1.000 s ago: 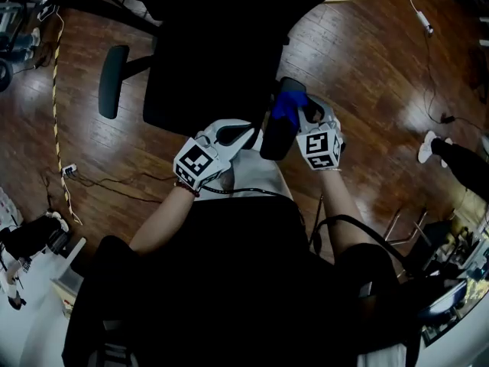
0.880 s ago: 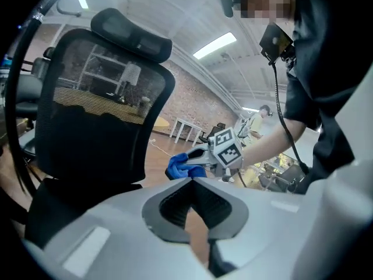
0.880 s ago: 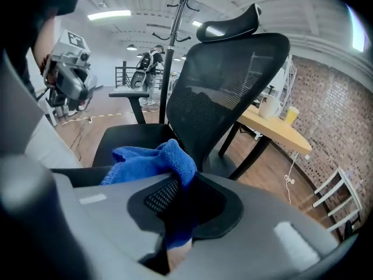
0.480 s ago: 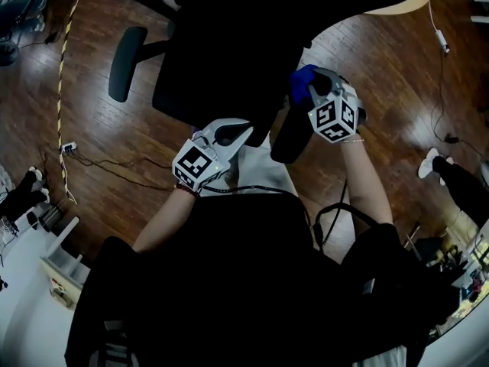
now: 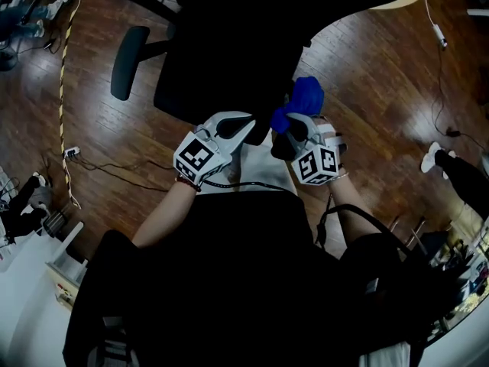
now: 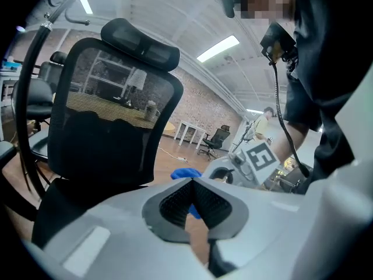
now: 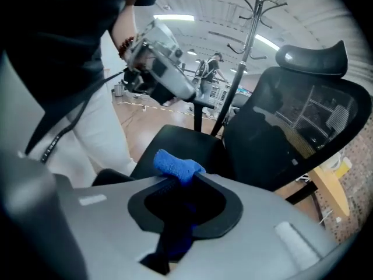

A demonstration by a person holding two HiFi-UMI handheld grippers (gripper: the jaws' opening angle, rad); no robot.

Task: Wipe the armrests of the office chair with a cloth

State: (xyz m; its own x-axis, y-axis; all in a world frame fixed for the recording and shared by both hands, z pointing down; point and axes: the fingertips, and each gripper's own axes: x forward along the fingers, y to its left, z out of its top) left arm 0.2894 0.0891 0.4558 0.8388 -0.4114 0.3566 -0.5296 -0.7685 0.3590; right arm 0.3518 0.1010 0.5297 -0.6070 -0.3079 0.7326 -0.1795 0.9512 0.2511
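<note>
Black top [image 5: 229, 281], white trousers [image 5: 263, 170]

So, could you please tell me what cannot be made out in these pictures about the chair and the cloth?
The armrest by the right gripper: head view, mostly covered by that gripper and the blue cloth; contact between them is unclear.
The blue cloth's full size: right gripper view, it is bunched between the shut jaws.
The chair base: head view, hidden under the dark seat.

Crumpled blue cloth [image 5: 307, 95] sits pinched in the right tool [image 5: 289, 121] beside the black office chair [image 5: 221, 52].
</note>
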